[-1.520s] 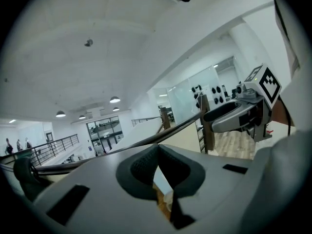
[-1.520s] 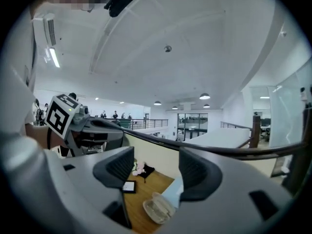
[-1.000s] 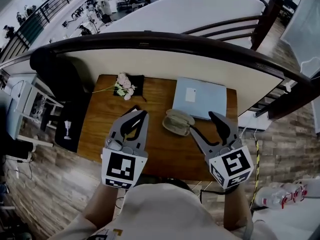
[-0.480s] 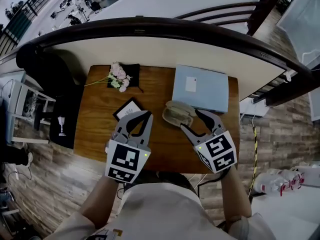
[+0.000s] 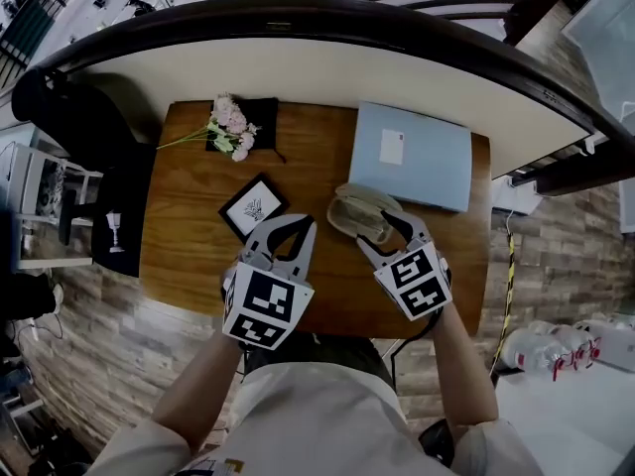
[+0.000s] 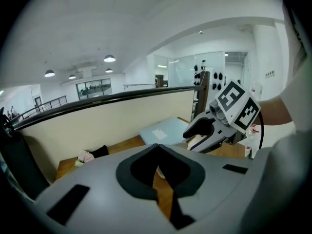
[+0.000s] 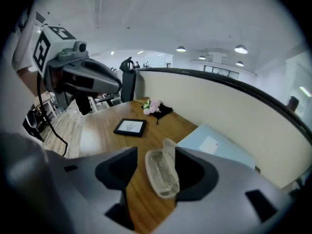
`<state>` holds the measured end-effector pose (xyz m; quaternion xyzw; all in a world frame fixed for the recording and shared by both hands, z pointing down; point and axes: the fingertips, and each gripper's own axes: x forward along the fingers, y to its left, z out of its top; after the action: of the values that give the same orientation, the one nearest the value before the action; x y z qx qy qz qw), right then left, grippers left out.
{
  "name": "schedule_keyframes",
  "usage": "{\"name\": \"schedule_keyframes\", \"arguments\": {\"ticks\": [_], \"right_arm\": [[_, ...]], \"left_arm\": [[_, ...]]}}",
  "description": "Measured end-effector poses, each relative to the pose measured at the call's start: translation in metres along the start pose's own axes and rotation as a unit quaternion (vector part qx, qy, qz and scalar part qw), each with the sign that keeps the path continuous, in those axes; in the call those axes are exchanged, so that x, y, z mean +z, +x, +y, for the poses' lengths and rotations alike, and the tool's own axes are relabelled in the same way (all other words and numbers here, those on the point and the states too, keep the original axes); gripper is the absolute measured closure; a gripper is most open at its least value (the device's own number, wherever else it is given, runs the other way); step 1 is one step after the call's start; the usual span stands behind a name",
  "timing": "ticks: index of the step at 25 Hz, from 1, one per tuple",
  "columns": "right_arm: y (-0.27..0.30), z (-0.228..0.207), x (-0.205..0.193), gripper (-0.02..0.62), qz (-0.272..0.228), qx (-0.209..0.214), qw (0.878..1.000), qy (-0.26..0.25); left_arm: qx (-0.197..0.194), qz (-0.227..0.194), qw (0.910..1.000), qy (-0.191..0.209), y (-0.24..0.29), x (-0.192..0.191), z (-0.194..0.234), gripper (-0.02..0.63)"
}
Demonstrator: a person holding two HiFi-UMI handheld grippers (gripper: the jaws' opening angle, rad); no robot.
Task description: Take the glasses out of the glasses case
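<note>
**Head view.** A wooden counter (image 5: 189,256) stands against a curved dark railing (image 5: 298,18). The glasses case (image 5: 355,211) lies open near the counter's middle, just in front of a pale blue folder (image 5: 417,157). To its left is a small black-framed picture (image 5: 254,206). Further back, a sprig of pink flowers (image 5: 230,127) rests on a black cloth (image 5: 262,117). The left tool (image 5: 289,226) hangs over the counter between the picture and the case, its jaw tips together. The right tool (image 5: 382,231) sits at the case's near end, one jaw on each side of it.

**Left gripper view.** The left tool's (image 6: 157,146) jaws meet at their tips and hold nothing. Only bare wood and a pale sliver of the case show through the gap behind them. The right tool's marker cube and one dark jaw appear at the right, above the counter.

**Right gripper view.** The right tool's (image 7: 155,152) jaws stand wide and are closing, with the glasses case (image 7: 161,177) between them. A gap shows between the left jaw and the case's tray, and the raised lid stands close beside the right jaw. The tray is translucent, and what lies in it is hard to make out.
</note>
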<state>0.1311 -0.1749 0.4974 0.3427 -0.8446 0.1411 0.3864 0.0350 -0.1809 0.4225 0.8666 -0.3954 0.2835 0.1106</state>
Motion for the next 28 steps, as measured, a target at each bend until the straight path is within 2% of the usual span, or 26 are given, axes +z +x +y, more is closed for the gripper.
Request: {"name": "schedule_keyframes", "arguments": {"ticks": [7,14,20,25,28], "right_arm": [[0.055,-0.004,-0.041,0.350,0.044,0.026,0.999,0.010],[0.098,-0.012,-0.075,0.360,0.088,0.008,0.995,-0.043],[0.121,-0.013,-0.092,0.399,0.103,0.015,0.994,-0.028],[0.134,-0.012,-0.100,0.439,0.131,0.010,0.987,-0.092],[0.137,-0.007,-0.101,0.463,0.147,0.023,0.981,-0.126]], "left_arm": [[-0.023,0.037,0.9990,-0.010,0.046,-0.044,-0.003,0.603],[-0.042,0.063,0.9968,-0.024,0.088,-0.083,-0.003,0.604],[-0.048,0.054,0.9966,-0.040,0.105,-0.100,-0.003,0.604],[-0.051,0.060,0.9957,-0.049,0.106,-0.112,-0.002,0.603],[-0.052,0.065,0.9952,-0.053,0.104,-0.117,-0.002,0.604]]}}
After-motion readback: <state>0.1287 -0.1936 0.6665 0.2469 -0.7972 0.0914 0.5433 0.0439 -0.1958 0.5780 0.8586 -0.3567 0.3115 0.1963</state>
